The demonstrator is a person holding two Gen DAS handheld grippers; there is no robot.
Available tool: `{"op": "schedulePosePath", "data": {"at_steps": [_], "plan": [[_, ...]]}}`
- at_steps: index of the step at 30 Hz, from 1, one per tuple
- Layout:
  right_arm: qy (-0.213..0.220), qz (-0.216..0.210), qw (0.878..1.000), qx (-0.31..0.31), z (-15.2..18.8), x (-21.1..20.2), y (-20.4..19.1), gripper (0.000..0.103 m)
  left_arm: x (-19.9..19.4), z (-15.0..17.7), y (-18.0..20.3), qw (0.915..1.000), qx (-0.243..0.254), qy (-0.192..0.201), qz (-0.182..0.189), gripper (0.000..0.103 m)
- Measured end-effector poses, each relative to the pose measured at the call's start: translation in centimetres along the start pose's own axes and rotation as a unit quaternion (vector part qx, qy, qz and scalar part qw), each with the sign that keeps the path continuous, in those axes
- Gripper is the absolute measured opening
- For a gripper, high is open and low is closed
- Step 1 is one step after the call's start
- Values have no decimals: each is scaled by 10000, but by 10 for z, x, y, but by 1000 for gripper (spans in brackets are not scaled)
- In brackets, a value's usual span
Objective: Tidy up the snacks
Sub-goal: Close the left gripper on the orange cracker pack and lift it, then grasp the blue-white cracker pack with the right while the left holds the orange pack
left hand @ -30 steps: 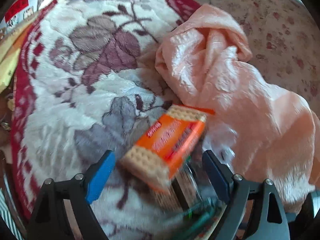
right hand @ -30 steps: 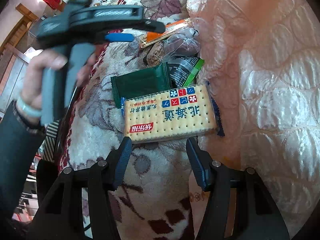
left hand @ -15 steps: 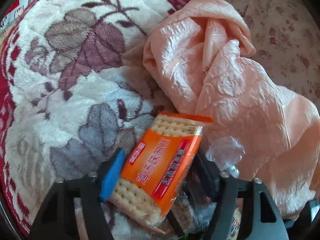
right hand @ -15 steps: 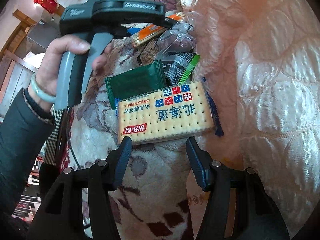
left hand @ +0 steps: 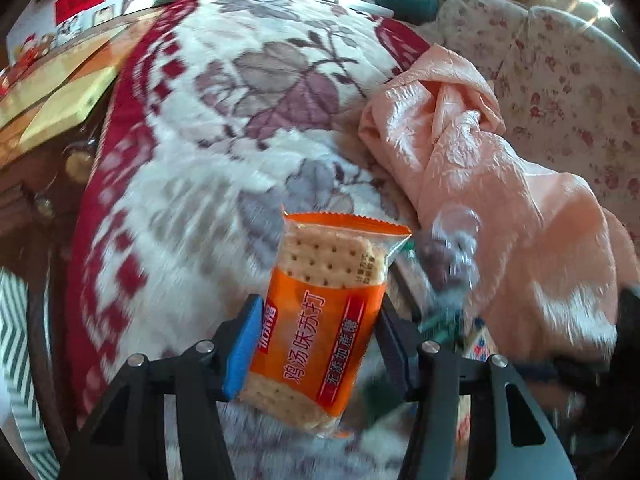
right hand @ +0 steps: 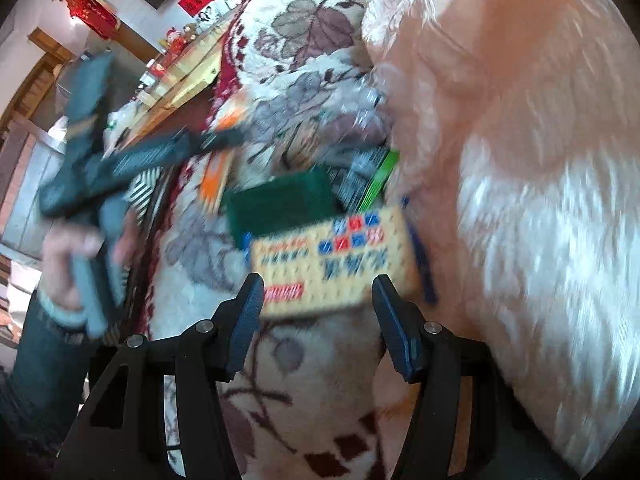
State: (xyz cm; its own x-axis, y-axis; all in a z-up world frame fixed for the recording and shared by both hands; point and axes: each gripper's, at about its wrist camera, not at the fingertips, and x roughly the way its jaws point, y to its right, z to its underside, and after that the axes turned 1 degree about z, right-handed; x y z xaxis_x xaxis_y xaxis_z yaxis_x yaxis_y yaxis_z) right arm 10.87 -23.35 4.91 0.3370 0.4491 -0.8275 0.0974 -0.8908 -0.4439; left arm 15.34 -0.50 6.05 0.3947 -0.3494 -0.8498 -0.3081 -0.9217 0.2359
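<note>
- The left gripper point(left hand: 316, 344) had its fingers closed on the orange cracker pack point(left hand: 324, 320), pinching its lower half, with the clear top end standing up past the tips.
- The pack looked lifted off the floral blanket point(left hand: 224, 132), which was blurred beneath it; whether its bottom edge was touching the fabric could not be told.
- The right gripper point(right hand: 318, 320) hovered with its fingers apart and empty, just short of the yellow cracker pack point(right hand: 332, 268) lying flat on the blanket.
- Beyond the yellow pack lay a dark green packet point(right hand: 280, 204) and a black-and-green one point(right hand: 368, 180), all against the pink quilt point(right hand: 500, 128) on the right.
- Step in hand, by my reading: carrying the orange pack away from the heap for sorting.
- The next move would call for a steady carry to a chosen spot, since the wrapper is slippery and held only across its width.
- The right fingers seemed too narrow for the yellow pack's long side; its short near edge looked the better bite.
</note>
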Motion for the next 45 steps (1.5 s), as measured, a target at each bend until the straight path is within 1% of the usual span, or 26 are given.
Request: {"op": "schedulePosePath", "data": {"at_steps": [3,5,7,9,10,11,13,15,16,19,22,24,25,27,28,29,31,32,34,35,37,38,40,41,42,45], "plan": [[-38,177,9996,208,-18,12,8,56,-12,22,-3,10000,-22,64,-73,58],[-21,57,9994,326,-28,21,14,57,-19,32,-5,9998,-46,147,-119,57],[2,87,9989,460,-31,29,18,58,-32,40,-6,9994,-126,298,-130,57],[55,-7,9983,583,-30,29,15,63,-43,42,-9,9990,-267,338,-113,56],[20,-200,9980,598,-27,29,11,64,-48,43,-12,9988,-352,337,-84,56],[-79,-525,9969,580,-23,29,4,65,-52,44,-15,9987,-402,316,-53,55],[-279,-834,9950,465,-14,30,-8,65,-60,47,-19,9986,-435,306,-26,55],[-530,-1186,9911,296,-1,28,-22,65,-62,49,-23,9985,-446,309,-106,55],[-551,-1177,9912,249,4,26,-25,65,-61,49,-26,9983,-486,290,-98,55],[-114,-455,9987,207,0,14,-20,65,-54,48,-29,9976,-636,258,-84,55],[-169,-73,9988,464,-11,18,-3,65,-50,45,-25,9975,-620,265,-196,55],[-65,638,9971,413,-19,22,4,65,-52,43,-25,9973,-671,248,-172,55],[-69,708,9965,431,-21,26,7,65,-55,43,-24,9973,-686,261,-101,54],[-310,601,9961,567,-23,42,14,65,-65,44,-21,9976,-628,280,-24,54],[-341,526,9963,585,-22,46,13,72,-70,45,-19,9979,-586,281,-40,54],[-395,347,9969,591,-19,47,10,73,-76,46,-18,9981,-556,271,-41,54],[-709,-280,9953,595,-8,50,-3,73,-91,51,-18,9980,-548,292,59,54],[-820,-584,9939,460,0,49,-15,73,-99,55,-19,9980,-558,282,73,54],[-1013,-920,9906,71,19,44,-41,73,-110,67,-22,9982,-564,188,-23,54],[-1080,-1027,9888,-97,29,40,-51,73,-113,75,-23,9985,-542,100,-72,54],[-1084,-1014,9880,-425,44,33,-65,73,-116,94,-30,9979,-630,-107,-78,54],[-1008,-863,9887,-697,47,30,-73,73,-115,101,-33,9973,-700,-201,-87,54],[-743,-241,9870,-1401,47,26,-89,73,-109,115,-40,9957,-805,-367,-259,54],[-585,163,9812,-1831,46,28,-100,73,-105,121,-43,9945,-904,-432,-321,54],[-490,407,9747,-2142,45,29,-109,73,-100,125,-45,9931,-995,-523,-326,54],[-411,832,9492,-3008,38,42,-135,73,-88,134,-46,9905,-1168,-601,-416,55]]}}
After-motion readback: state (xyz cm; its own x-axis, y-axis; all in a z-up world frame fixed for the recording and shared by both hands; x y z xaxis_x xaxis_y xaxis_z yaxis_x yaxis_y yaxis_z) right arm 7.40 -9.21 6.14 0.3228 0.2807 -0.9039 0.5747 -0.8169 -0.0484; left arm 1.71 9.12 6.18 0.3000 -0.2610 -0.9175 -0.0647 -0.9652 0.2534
